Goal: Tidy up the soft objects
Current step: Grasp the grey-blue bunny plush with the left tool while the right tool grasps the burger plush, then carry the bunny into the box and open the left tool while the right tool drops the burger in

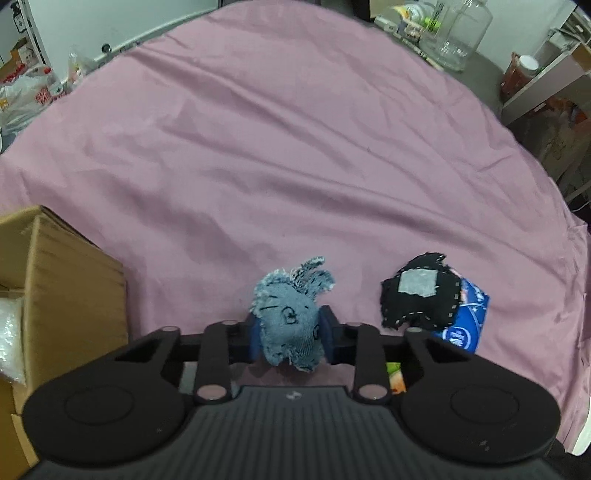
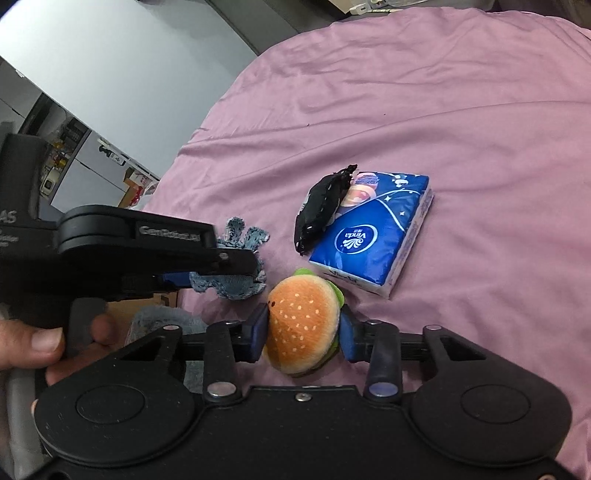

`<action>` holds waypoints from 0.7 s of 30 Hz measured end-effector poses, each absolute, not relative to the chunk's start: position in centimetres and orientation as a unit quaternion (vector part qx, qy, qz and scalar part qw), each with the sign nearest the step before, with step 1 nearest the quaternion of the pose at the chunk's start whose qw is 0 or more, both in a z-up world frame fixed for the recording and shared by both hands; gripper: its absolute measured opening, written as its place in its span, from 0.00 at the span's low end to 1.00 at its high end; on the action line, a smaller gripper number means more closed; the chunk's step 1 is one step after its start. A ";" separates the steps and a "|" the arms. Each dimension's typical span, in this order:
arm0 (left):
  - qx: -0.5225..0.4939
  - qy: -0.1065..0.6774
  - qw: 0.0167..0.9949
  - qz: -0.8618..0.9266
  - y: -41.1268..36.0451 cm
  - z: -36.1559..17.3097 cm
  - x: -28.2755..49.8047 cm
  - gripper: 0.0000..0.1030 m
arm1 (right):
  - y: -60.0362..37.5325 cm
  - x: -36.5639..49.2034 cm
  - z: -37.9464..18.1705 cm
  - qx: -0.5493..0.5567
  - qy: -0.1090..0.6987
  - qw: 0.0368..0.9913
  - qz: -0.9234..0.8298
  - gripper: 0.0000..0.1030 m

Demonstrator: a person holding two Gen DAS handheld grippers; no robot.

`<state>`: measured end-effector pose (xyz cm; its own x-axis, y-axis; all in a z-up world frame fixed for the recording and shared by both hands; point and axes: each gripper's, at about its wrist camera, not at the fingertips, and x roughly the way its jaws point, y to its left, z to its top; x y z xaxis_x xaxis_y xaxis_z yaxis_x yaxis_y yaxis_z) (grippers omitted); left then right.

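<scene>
My left gripper point(image 1: 290, 334) is shut on a blue denim soft toy point(image 1: 291, 317) with a stitched face and frayed ears, held above the pink cloth. In the right wrist view that denim toy point(image 2: 236, 284) pokes out under the left gripper point(image 2: 225, 275), gripped by a hand point(image 2: 40, 345). My right gripper point(image 2: 303, 330) is shut on a plush hamburger point(image 2: 301, 325), orange bun with green trim. A black stitched fabric toy point(image 1: 419, 295) with a grey patch leans on a blue tissue pack point(image 1: 467, 321); both appear again, black toy point(image 2: 321, 206) and tissue pack point(image 2: 373, 236).
An open cardboard box point(image 1: 70, 295) stands at the left with a white bag inside. The pink cloth point(image 1: 295, 155) covers the round table. A glass jar point(image 1: 461, 33), bags and shelves lie beyond the far edge.
</scene>
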<state>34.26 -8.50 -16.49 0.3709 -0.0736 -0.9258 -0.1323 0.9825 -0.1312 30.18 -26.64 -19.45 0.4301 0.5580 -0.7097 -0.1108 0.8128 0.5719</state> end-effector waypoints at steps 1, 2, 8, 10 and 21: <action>-0.086 0.555 0.827 0.013 -8.7 -16.1 34.0 0.21 | -26.6 30.1 -19.4 0.227 0.493 0.815 0.203 0.35; -0.086 0.550 0.831 0.007 -8.7 -15.6 33.7 0.19 | -26.7 29.9 -19.2 0.226 0.494 0.816 0.200 0.35; -0.093 0.524 0.847 -0.011 -8.4 -13.4 31.6 0.17 | -27.9 28.7 -17.9 0.214 0.483 0.832 0.170 0.35; -0.101 0.518 0.849 -0.016 -8.1 -12.7 30.9 0.17 | -28.3 28.3 -17.4 0.213 0.478 0.837 0.160 0.35; -0.111 0.475 0.872 -0.035 -6.1 -9.0 27.4 0.17 | -27.1 25.1 -12.6 0.182 0.439 0.869 0.137 0.35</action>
